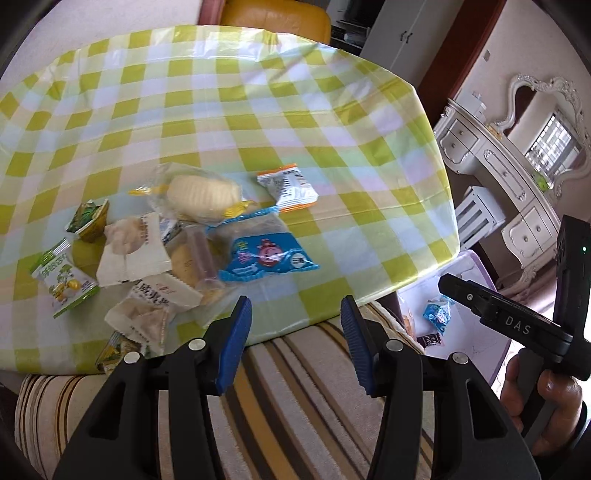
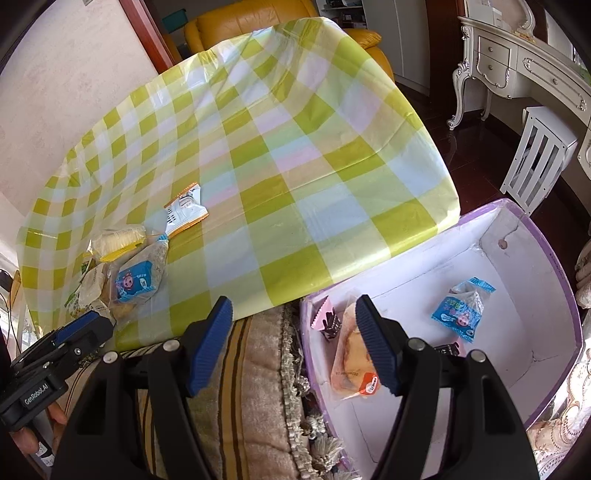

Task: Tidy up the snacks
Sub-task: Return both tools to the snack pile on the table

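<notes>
Several wrapped snacks lie in a heap at the near left of the checked table [image 1: 229,110]: a blue-labelled bag [image 1: 264,254], a pale bun in clear wrap [image 1: 203,195], a green-white packet [image 1: 64,282] and white wrappers [image 1: 129,258]. An orange-edged white packet [image 1: 288,188] lies apart, farther back. My left gripper [image 1: 295,317] is open and empty at the table's near edge, right of the heap. My right gripper [image 2: 293,317] is open and empty over the near-left rim of a purple box [image 2: 546,258]. The box holds a blue packet [image 2: 461,310], a cake in clear wrap [image 2: 354,362] and a pink-dark sweet [image 2: 327,321].
A striped cushion [image 1: 295,406] lies under both grippers, between table and box. A yellow chair [image 1: 273,18] stands behind the table. A white dresser [image 1: 517,177] and a white stool [image 2: 539,155] stand to the right on the dark floor.
</notes>
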The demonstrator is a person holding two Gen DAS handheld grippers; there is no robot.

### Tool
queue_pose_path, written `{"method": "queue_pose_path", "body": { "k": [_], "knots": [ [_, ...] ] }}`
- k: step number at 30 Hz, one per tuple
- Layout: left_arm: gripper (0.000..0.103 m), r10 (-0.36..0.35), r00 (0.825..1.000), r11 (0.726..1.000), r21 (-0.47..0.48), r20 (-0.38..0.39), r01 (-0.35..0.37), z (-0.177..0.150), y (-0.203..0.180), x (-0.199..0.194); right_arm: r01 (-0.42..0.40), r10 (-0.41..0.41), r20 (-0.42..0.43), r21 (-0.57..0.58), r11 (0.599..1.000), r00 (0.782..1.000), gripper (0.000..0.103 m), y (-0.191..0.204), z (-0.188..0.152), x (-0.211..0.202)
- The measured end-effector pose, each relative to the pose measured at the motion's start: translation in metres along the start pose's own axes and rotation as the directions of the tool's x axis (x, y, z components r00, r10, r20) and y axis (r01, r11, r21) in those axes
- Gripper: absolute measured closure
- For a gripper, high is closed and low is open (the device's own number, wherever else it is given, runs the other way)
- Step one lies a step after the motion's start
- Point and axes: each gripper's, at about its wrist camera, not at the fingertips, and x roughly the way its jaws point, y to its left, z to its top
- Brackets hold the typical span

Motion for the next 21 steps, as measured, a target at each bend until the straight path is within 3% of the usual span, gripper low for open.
{"method": "queue_pose_path", "body": {
  "k": [7, 21],
  "knots": [
    [0.054, 0.084, 0.996, 0.987, -0.141, 0.039, -0.078, -0.007, 0.056, -0.022, -0.028, 0.027, -0.019, -0.063, 0.998, 0.999, 0.034, 0.034, 0.000, 0.008],
    [0.054, 0.201, 0.978, 0.908, -0.384, 0.053, -0.166, -0.011, 0.148, -0.037, -0.073, 0.067, -0.043, -0.149, 0.986, 0.997, 0.032, 0.094, 0.005, 0.034]
  ]
}}
